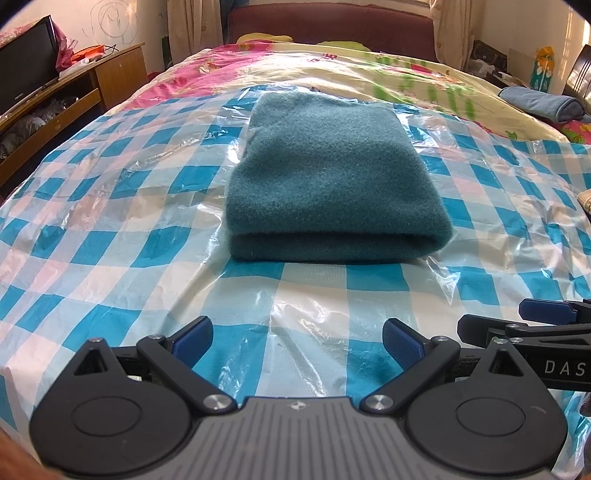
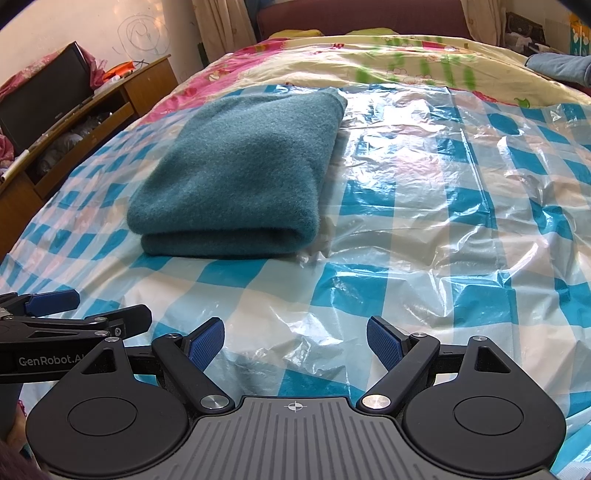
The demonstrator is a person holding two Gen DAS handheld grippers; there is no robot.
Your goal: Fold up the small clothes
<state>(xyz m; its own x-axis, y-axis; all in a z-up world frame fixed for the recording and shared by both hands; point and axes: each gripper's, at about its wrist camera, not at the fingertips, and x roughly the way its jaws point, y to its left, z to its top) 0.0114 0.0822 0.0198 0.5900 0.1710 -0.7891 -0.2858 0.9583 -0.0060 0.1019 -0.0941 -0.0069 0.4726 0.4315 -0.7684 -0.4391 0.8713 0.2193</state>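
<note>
- Hovering low over the bed, the left gripper [image 1: 297, 341] has its blue-padded fingers [image 1: 194, 338] spread wide apart with nothing between them, only the checked plastic sheet [image 1: 122, 240] below.
- The right gripper [image 2: 295, 341] sits level beside it, its fingers likewise wide apart and holding nothing; each gripper shows at the edge of the other's wrist view, just beside its neighbour.
- Both grippers point forward along the bed toward the headboard [image 1: 328, 22], and both are short of the garment, not touching it.
- Ahead lies the folded teal garment [image 1: 332, 177], a thick fleecy piece doubled over, with its rounded fold edge facing the grippers.
- Its long axis runs away from the grippers toward the headboard; in the right wrist view it lies ahead and to the left [image 2: 240, 173], angled slightly.
- The garment rests flat on the blue-and-white checked plastic sheet, which is crinkled and covers the near part of the bed.
- Beyond the sheet a floral bedspread [image 1: 229, 77] in pink and cream shows.
- A folded blue cloth [image 1: 539, 105] lies well apart, at the far right edge of the bed.
- To the left stands a wooden cabinet [image 1: 118, 74] with a dark screen [image 1: 26, 74] on top; its open shelf holds items too blurred to tell.
</note>
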